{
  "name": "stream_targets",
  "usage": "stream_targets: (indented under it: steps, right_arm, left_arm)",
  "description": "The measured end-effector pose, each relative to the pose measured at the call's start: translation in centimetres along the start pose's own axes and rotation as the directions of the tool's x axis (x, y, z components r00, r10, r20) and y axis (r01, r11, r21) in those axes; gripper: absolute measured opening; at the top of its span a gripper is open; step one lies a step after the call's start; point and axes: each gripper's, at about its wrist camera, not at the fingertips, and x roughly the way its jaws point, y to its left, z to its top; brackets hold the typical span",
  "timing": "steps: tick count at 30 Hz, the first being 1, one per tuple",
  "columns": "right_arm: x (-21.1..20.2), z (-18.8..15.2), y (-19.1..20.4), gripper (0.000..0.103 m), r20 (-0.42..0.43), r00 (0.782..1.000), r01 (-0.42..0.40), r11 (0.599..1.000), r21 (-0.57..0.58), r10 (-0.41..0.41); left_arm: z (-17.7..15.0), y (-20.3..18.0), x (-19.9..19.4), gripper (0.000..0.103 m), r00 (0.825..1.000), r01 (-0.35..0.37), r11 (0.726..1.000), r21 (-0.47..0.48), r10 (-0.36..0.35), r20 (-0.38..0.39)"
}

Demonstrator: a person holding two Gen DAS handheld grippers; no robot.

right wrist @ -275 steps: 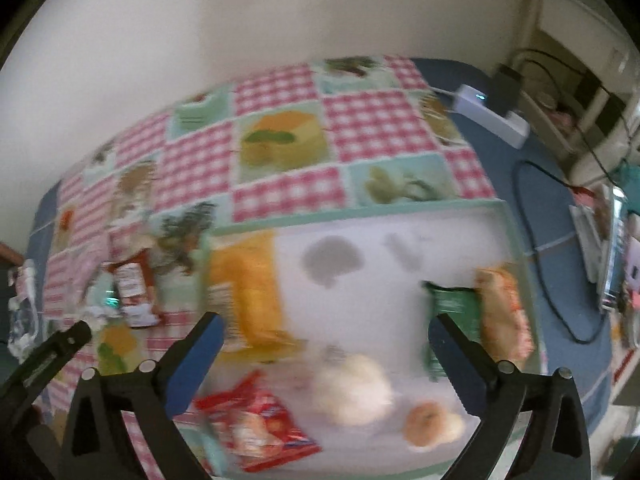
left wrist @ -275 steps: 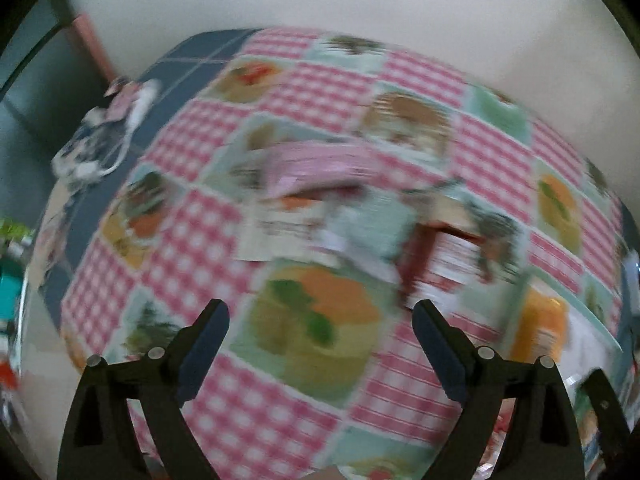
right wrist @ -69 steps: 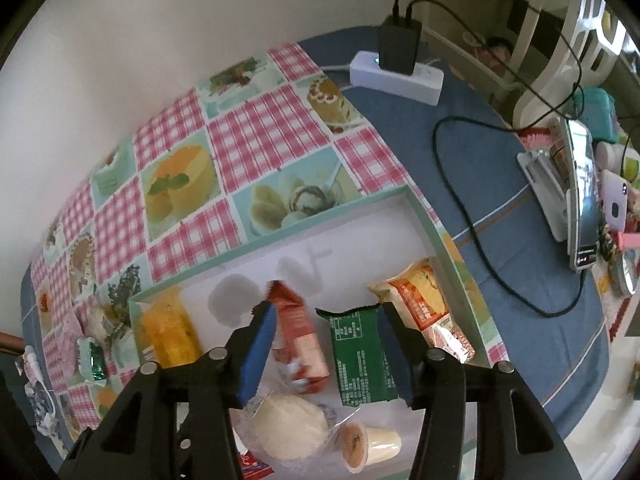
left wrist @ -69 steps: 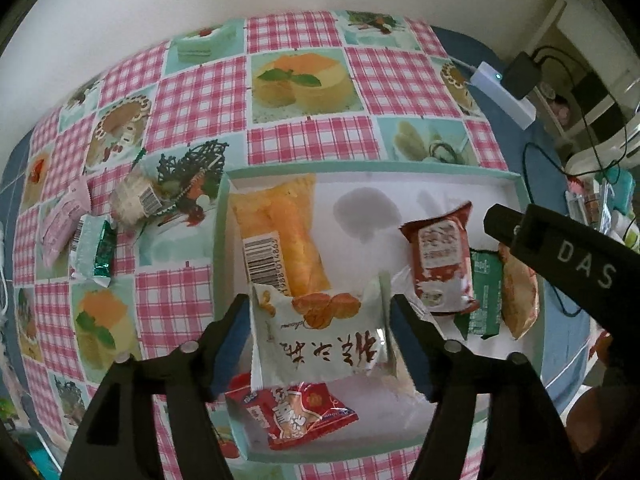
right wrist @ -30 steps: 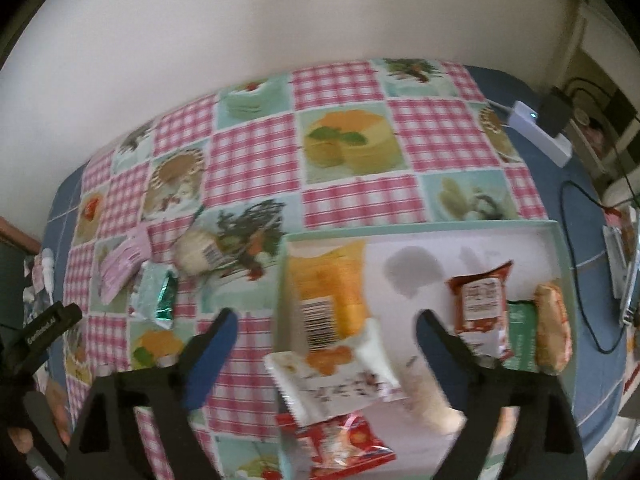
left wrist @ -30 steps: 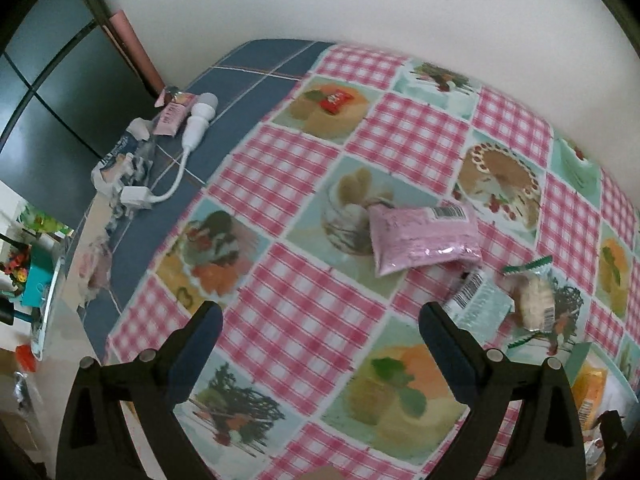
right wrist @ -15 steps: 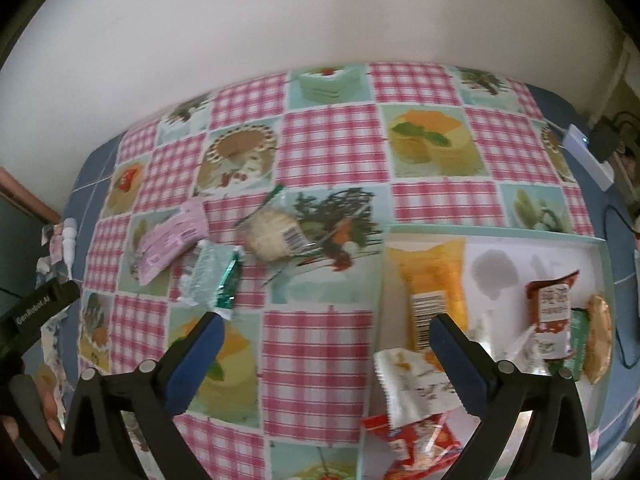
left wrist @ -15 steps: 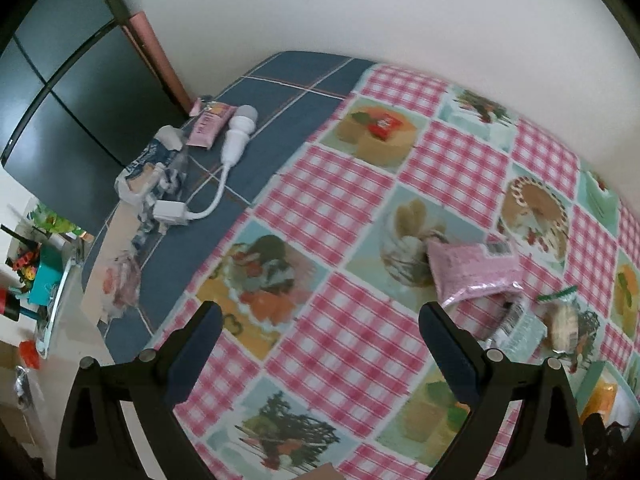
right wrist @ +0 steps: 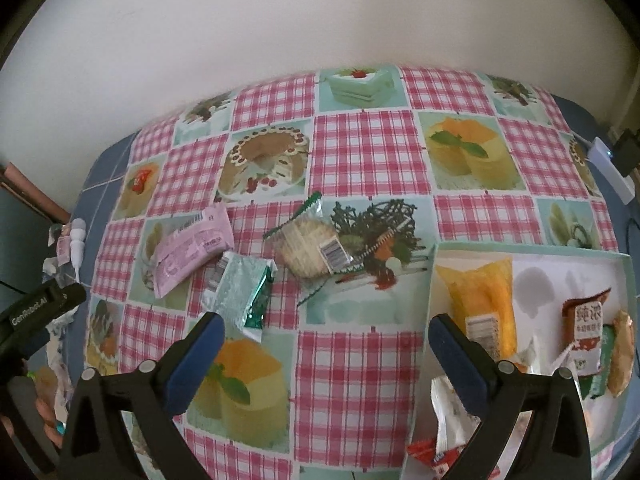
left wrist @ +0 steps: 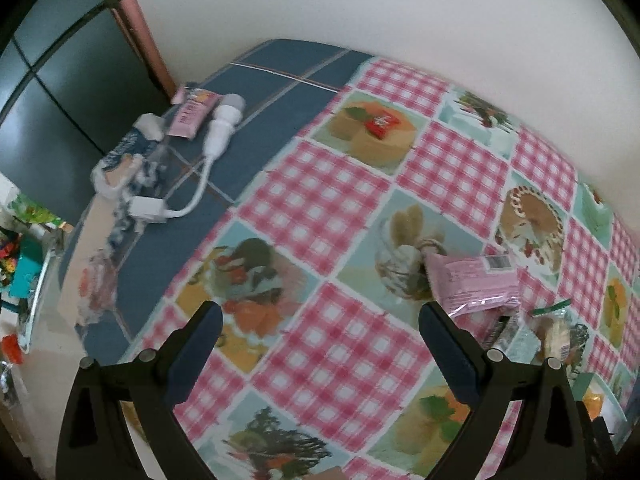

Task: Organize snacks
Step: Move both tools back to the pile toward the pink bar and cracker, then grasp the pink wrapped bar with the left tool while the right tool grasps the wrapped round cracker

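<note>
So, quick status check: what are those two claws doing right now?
Left claw open, empty. Right claw open, empty. Pink packet, green packet, round cake outside tray. Nothing in the way.

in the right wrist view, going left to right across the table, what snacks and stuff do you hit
pink packet → silver-green packet → clear-wrapped round cake → tray rim → orange packet → brown packet. The packets at the tray's far right overlap, so I leave them out.
</note>
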Motion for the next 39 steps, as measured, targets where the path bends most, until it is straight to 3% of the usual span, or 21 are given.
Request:
stream_targets:
  steps: [7, 19, 28, 37, 39]
  right_arm:
    - [1.5, 1.3, -0.4, 0.103, 0.041, 0.999, -0.033, 0.999, 0.040, 0.031]
    - [4.5, 2.5, 0.3, 0.103, 0.055, 0.998, -0.010, 1.000, 0.021, 0.009]
    - [7.2, 3.5, 0.8, 0.099, 0.051, 0.999, 0.003, 1.000, 0.009, -0.004]
    - [9.5, 3.8, 0.7, 0.098, 0.029, 1.000, 0.011, 1.000, 0.013, -0.011]
    - [9.9, 3.9, 0.6, 0.094, 0.025, 1.000, 0.015, 1.000, 0.015, -0.016]
  left_arm:
    - [0.6, -2.7, 1.9, 0.099, 0.996, 0.088, 0.996, 0.035, -0.087, -0.029]
    - [1.3, -7.5, 3.8, 0.099, 0.989, 0.147, 0.984, 0.103, -0.146, -0.019]
    - [1.4, -10.1, 5.8, 0.099, 0.969, 0.242, 0.968, 0.061, -0.239, -0.053]
    - [1.5, -11.8, 7.6, 0.099, 0.966, 0.255, 0.964, 0.079, -0.249, -0.074]
    - [1.3, -12.3, 7.8, 0.099, 0.968, 0.246, 0.965, 0.088, -0.240, -0.076]
